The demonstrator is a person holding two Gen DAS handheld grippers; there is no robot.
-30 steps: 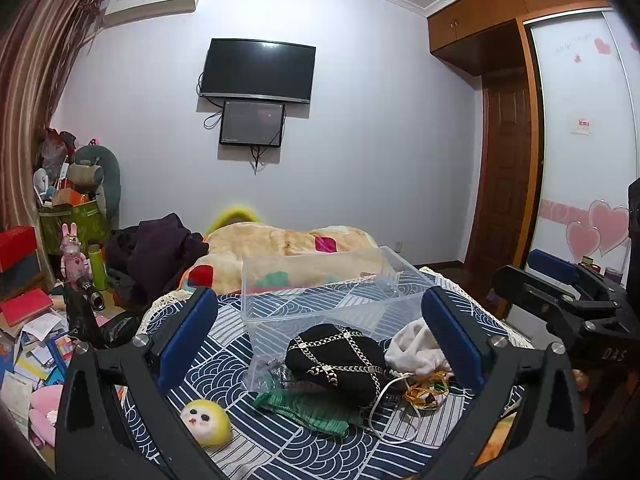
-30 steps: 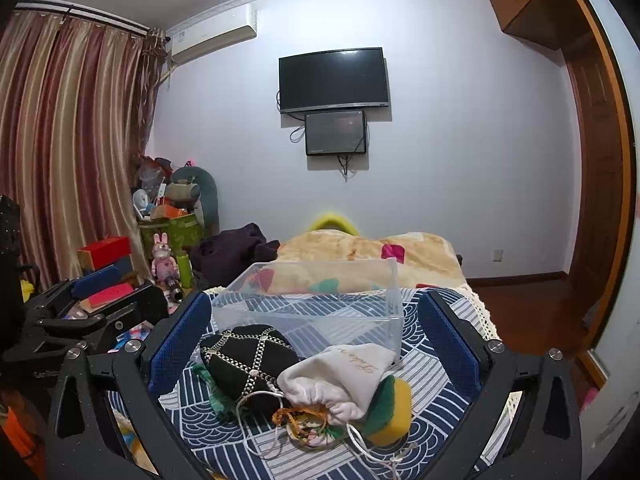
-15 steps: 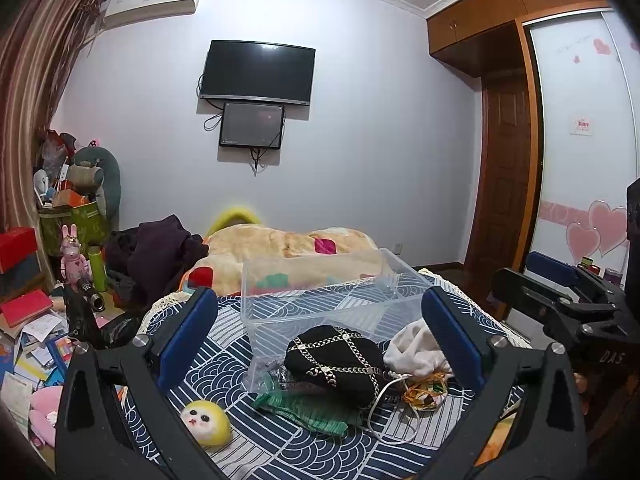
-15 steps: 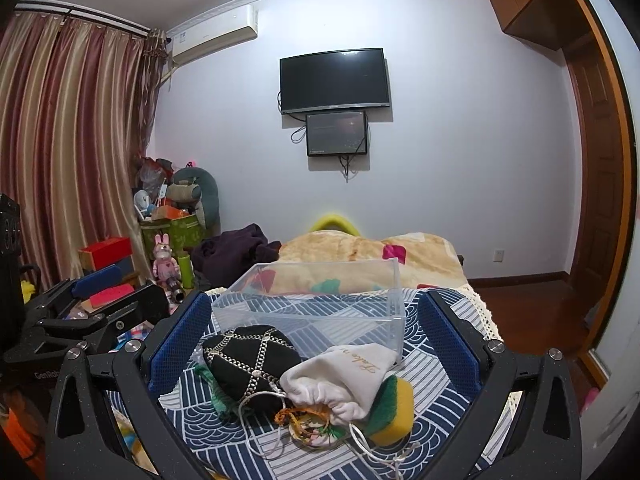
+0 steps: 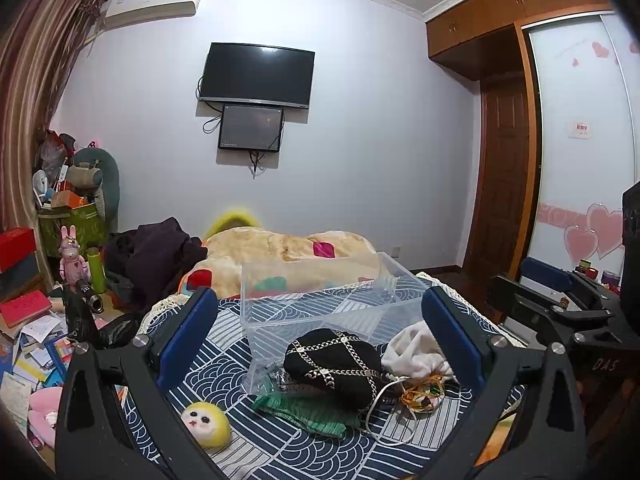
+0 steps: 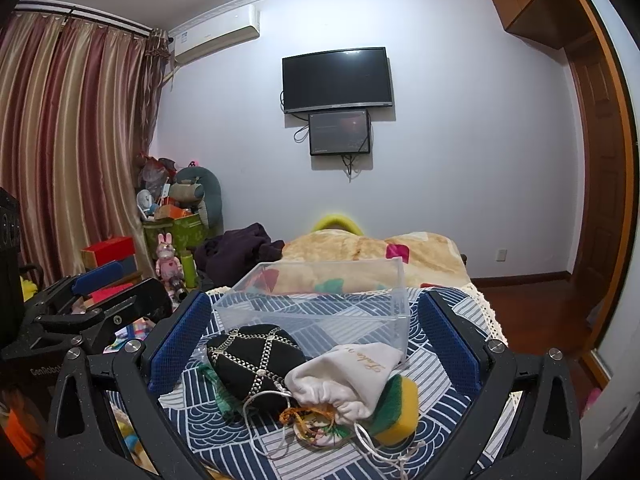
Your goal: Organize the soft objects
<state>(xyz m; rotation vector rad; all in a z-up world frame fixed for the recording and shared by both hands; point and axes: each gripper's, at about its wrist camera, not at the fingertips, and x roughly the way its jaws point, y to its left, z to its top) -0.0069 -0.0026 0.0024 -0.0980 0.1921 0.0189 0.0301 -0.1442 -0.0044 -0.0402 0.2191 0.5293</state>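
Observation:
A clear plastic bin [image 5: 320, 304] [image 6: 320, 304] stands empty on the blue patterned bedspread [image 5: 224, 364]. In front of it lie a black pouch with a chain pattern [image 5: 332, 364] [image 6: 252, 360], a white drawstring bag [image 5: 416, 352] [image 6: 348, 376], a green cloth [image 5: 304, 408], a yellow plush ball with a face [image 5: 206, 424] and a yellow-green sponge [image 6: 396, 412]. My left gripper [image 5: 320, 340] is open and empty, held before the pile. My right gripper [image 6: 316, 340] is open and empty too.
A beige blanket [image 5: 288, 248] and dark clothes [image 5: 156, 256] lie behind the bin. Tangled cords [image 6: 312, 424] lie by the white bag. Boxes, toys and papers [image 5: 36, 340] crowd the floor at left. A wooden door [image 5: 500, 184] stands at right.
Both grippers have drifted very slightly; the objects on the bed have not moved.

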